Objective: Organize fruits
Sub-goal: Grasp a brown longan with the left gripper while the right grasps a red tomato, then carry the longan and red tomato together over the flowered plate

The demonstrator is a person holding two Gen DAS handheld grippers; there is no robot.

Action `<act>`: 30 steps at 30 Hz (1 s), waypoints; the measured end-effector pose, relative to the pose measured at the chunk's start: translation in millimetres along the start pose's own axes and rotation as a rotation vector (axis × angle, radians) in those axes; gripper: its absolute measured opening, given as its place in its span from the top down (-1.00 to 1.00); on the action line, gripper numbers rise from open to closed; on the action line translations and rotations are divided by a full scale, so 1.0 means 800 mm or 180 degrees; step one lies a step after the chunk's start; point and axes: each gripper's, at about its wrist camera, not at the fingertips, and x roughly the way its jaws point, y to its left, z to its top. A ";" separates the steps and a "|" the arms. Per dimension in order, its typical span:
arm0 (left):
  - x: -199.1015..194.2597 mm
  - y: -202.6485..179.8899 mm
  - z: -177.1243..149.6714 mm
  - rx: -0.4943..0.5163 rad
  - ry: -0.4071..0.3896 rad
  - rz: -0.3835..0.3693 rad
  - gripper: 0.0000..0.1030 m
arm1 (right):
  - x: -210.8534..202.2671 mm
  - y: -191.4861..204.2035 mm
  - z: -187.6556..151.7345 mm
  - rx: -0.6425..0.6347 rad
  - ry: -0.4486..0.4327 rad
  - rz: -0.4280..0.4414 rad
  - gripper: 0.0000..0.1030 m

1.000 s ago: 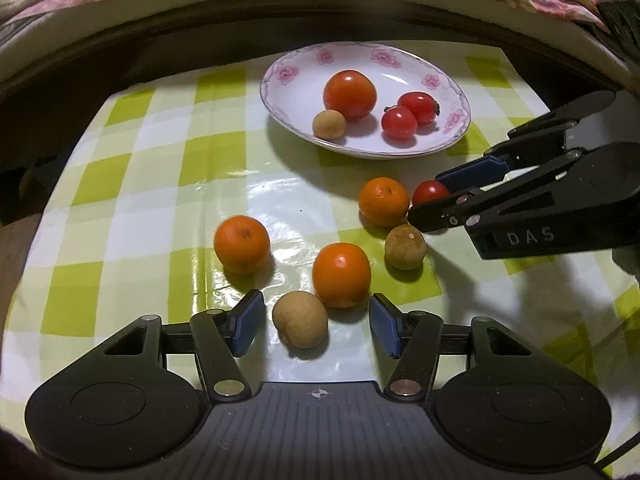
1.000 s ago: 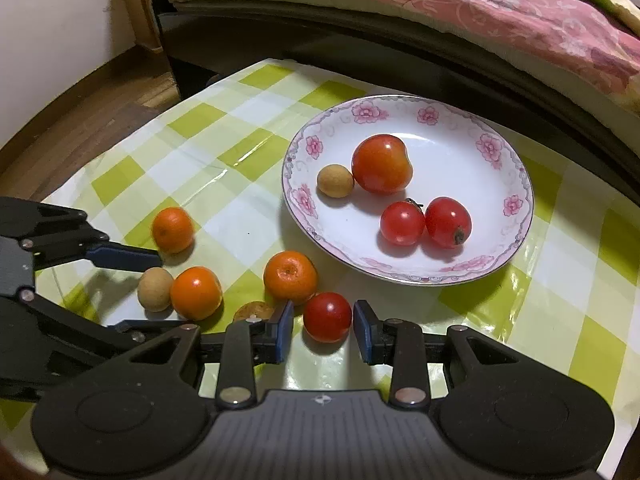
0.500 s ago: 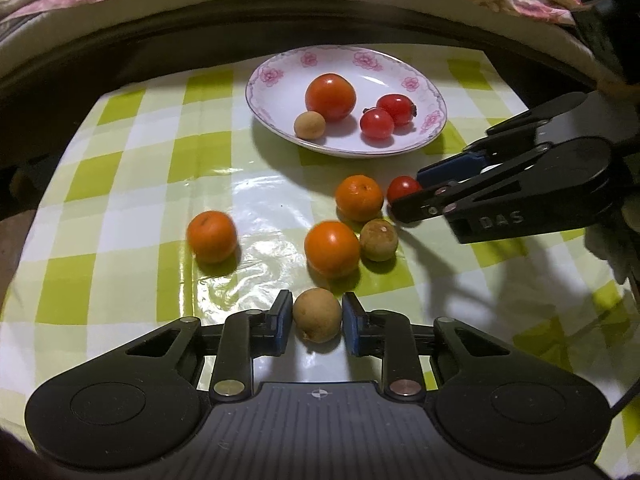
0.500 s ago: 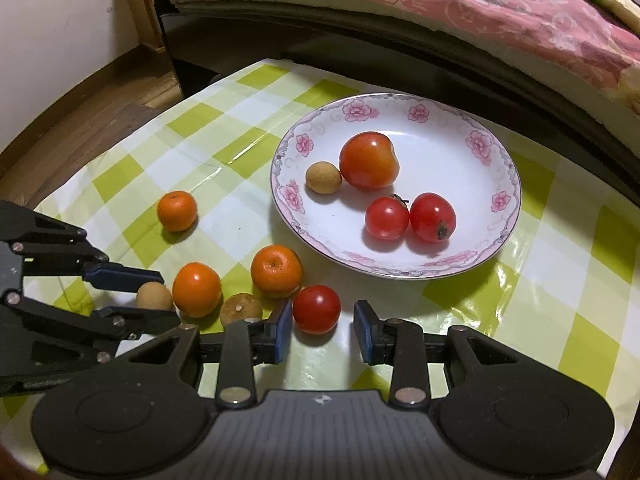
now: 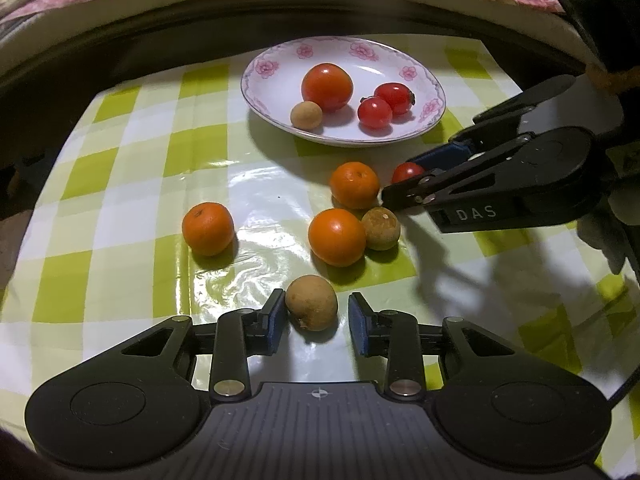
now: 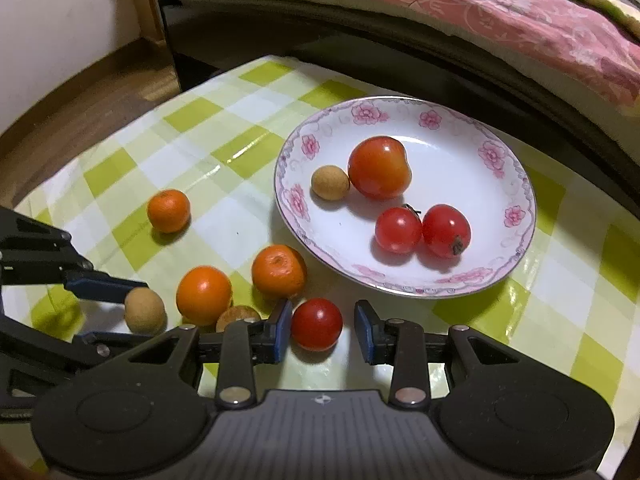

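Observation:
A white floral plate (image 5: 272,92) (image 6: 500,152) holds a large tomato (image 5: 327,86), two cherry tomatoes (image 5: 374,112) and a longan (image 5: 306,115). On the checked cloth lie three oranges (image 5: 207,228), (image 5: 337,236), (image 5: 354,185) and a brown longan (image 5: 380,227). My left gripper (image 5: 317,316) is open around a tan longan (image 5: 311,307), left pad touching it, right pad apart. My right gripper (image 6: 322,330) is open around a cherry tomato (image 6: 316,323) on the cloth, with a gap at the right pad.
The table's far edge meets a dark bed frame (image 6: 360,24) with pink bedding (image 6: 500,12). A wooden floor (image 6: 80,92) lies beyond the left edge. The right gripper's body (image 5: 520,196) reaches in from the right in the left wrist view.
My left gripper closed in on the tan longan, then opened wider again with the longan still on the cloth. My right gripper stayed open around the cherry tomato and shifted slightly.

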 end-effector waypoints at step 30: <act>-0.016 -0.041 -0.022 0.0253 0.0067 0.0065 0.28 | -0.058 0.026 -0.079 -0.0076 0.0148 -0.0125 0.41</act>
